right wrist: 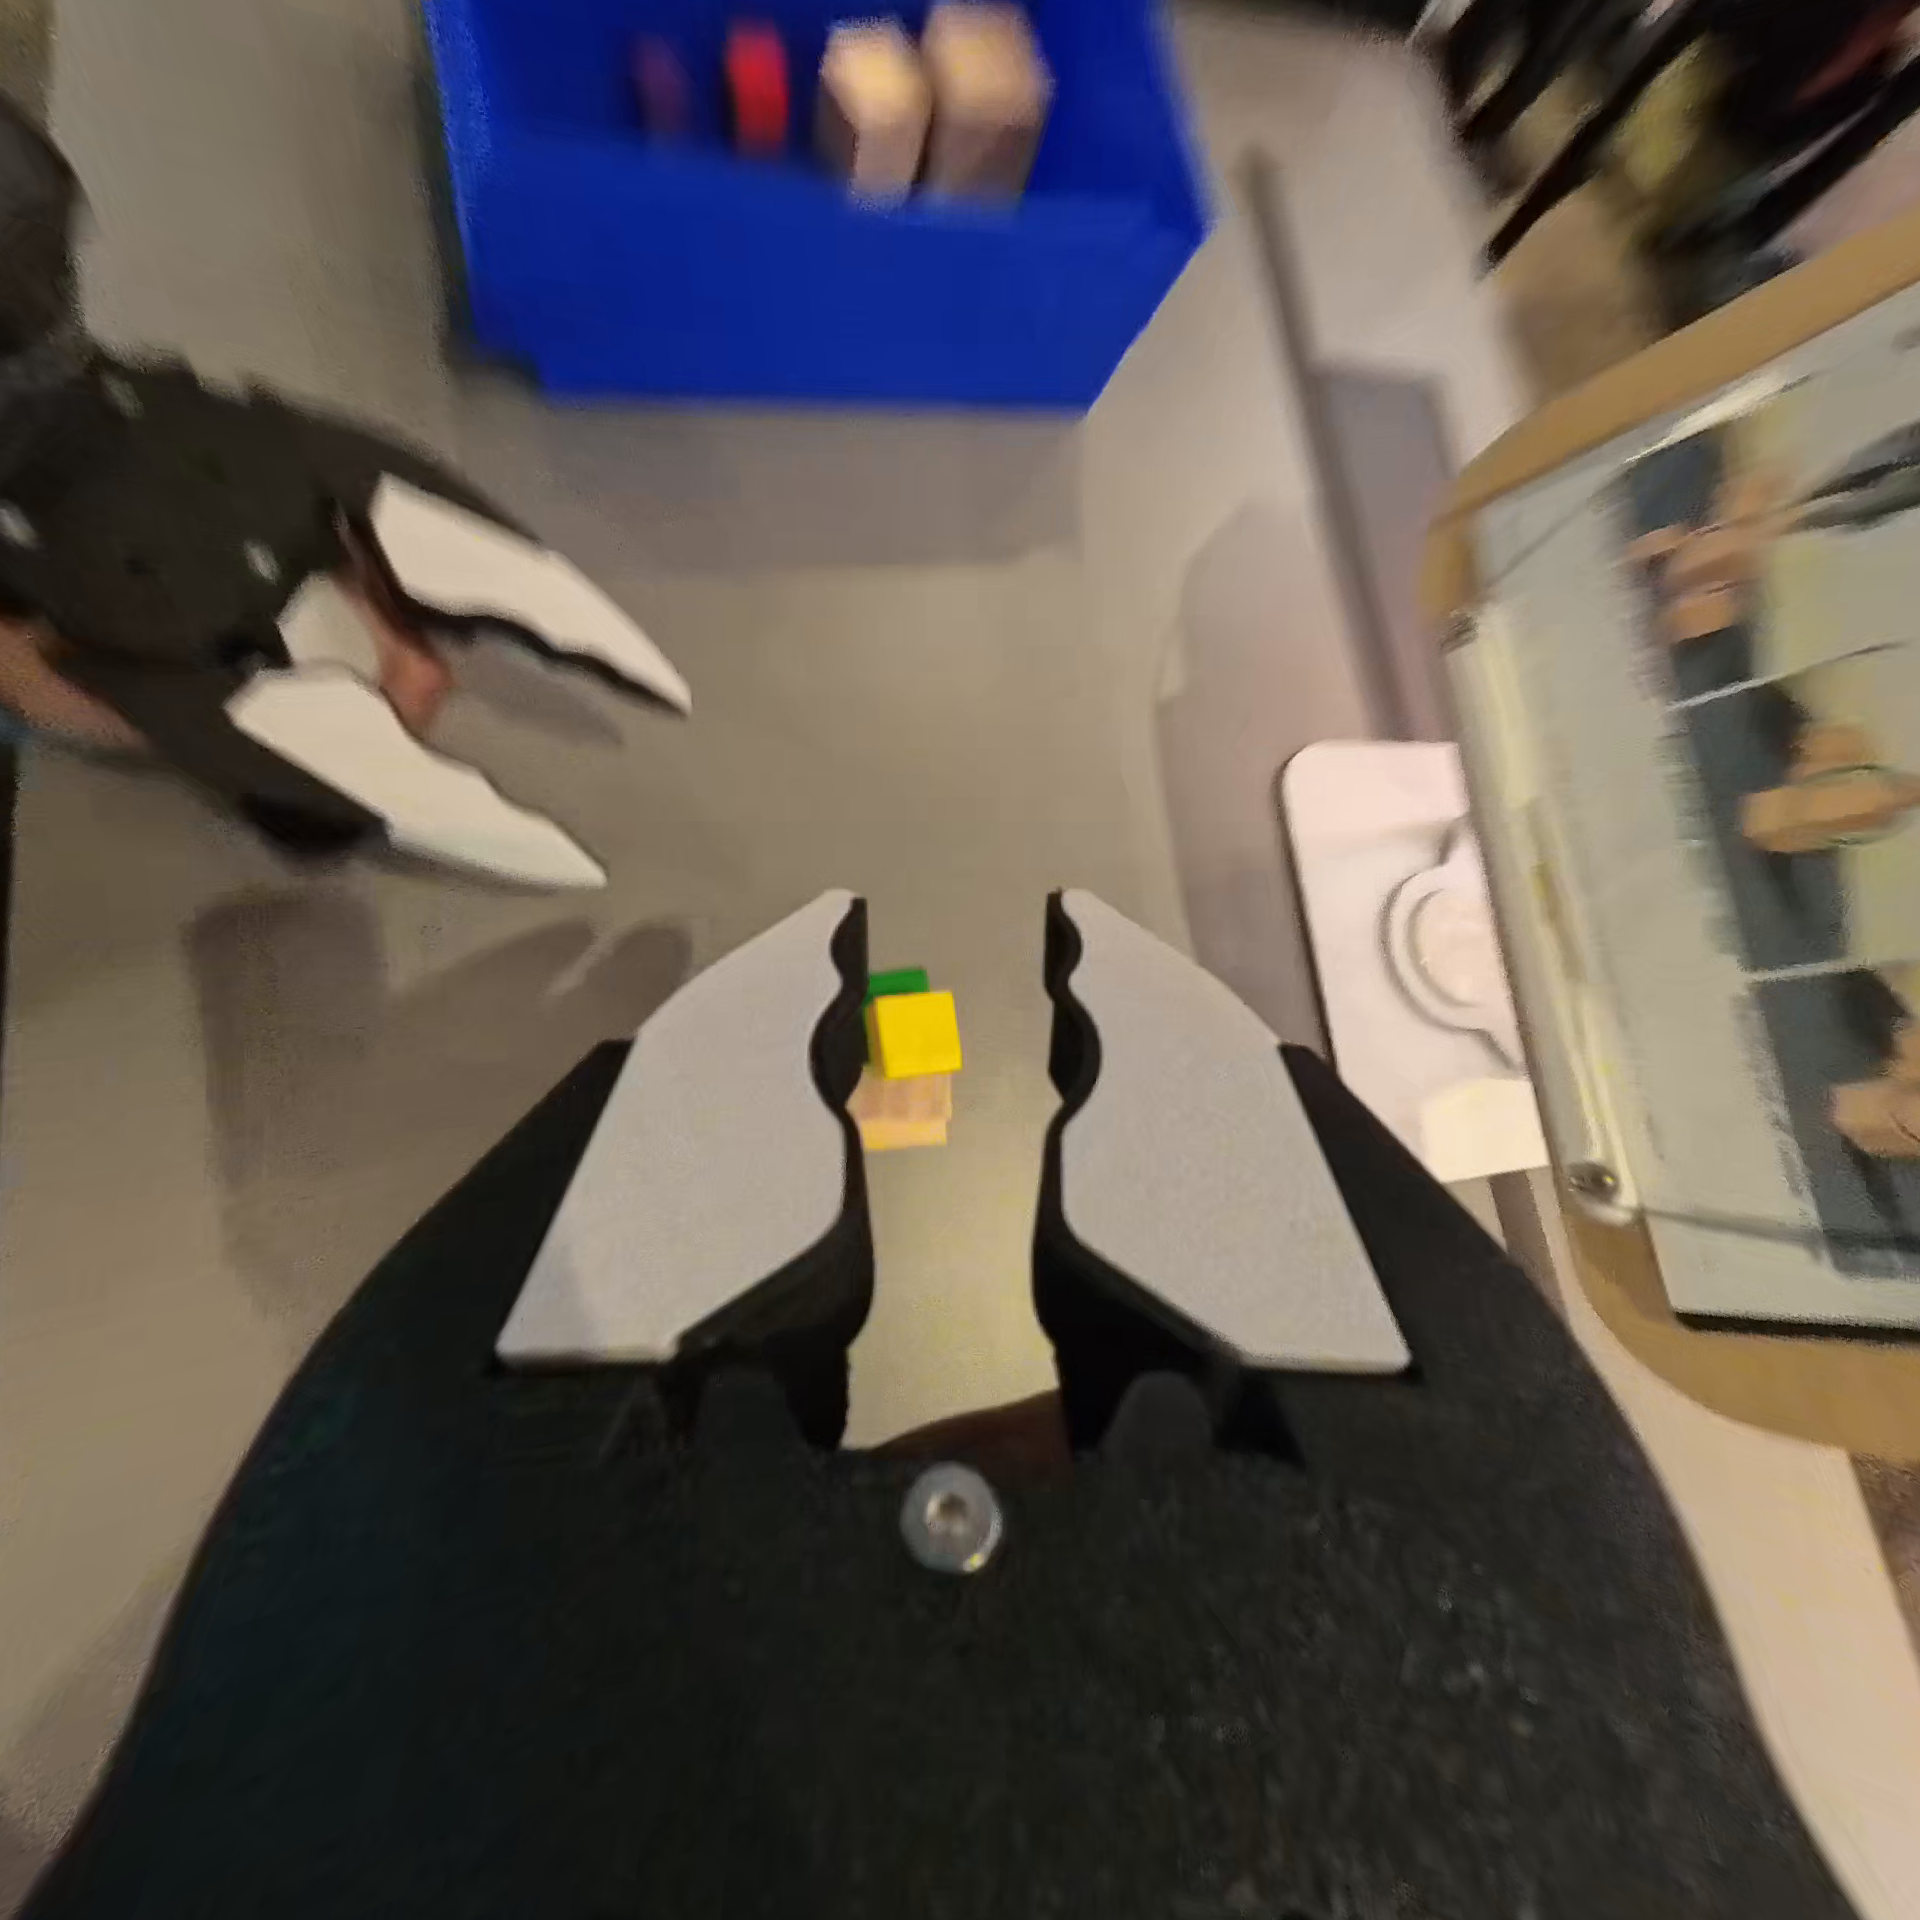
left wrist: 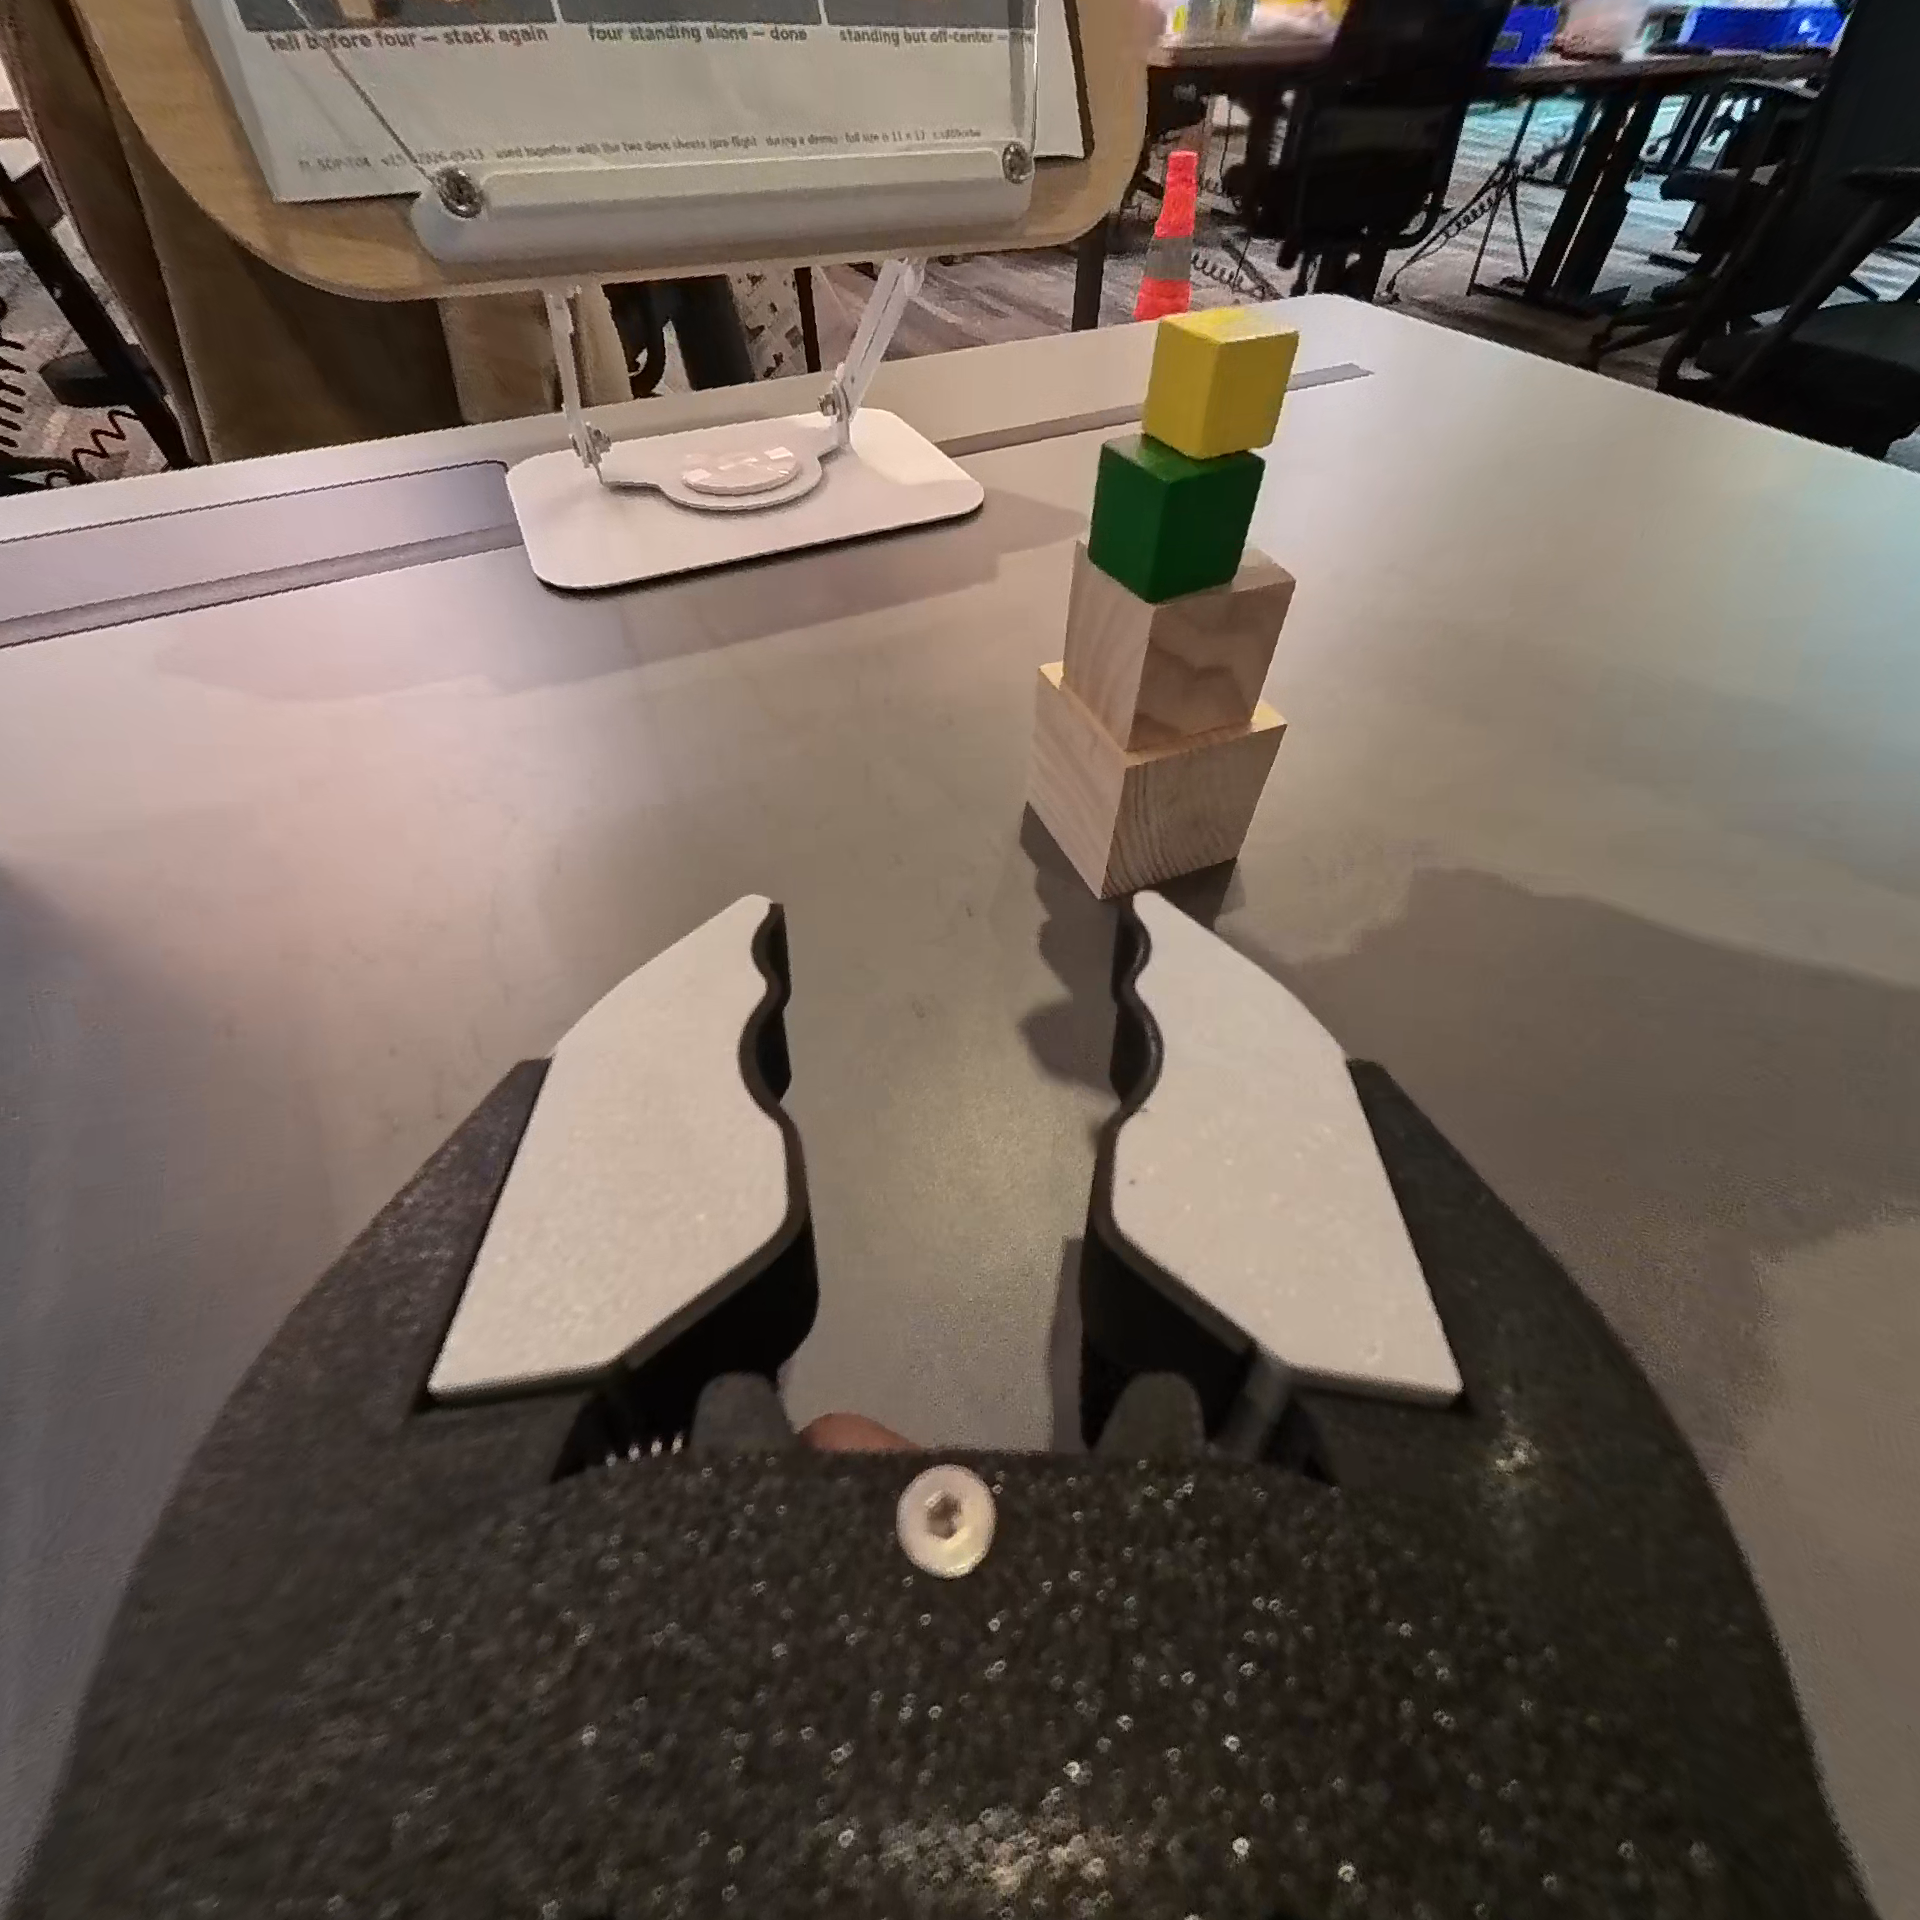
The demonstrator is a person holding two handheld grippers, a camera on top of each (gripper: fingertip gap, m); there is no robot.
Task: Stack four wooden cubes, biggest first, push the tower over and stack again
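Tower: yellow cube [left wrist: 1218, 387] on green cube [left wrist: 1172, 516], two plain cubes [left wrist: 1162, 727] beneath — standing.
Left gripper [left wrist: 951, 925]: jaws apart, empty, near base.
Right gripper [right wrist: 954, 914]: parted, empty — high above the tower.

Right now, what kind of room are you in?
Probably an office or workshop used for recording practice tasks. Behind the grey table stand desks with black office chairs and an orange cone on the floor. A blue bin sits on the table too.

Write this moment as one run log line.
tower: four cubes standing, yellow cube top | left gripper: open, empty | right gripper: open, above tower
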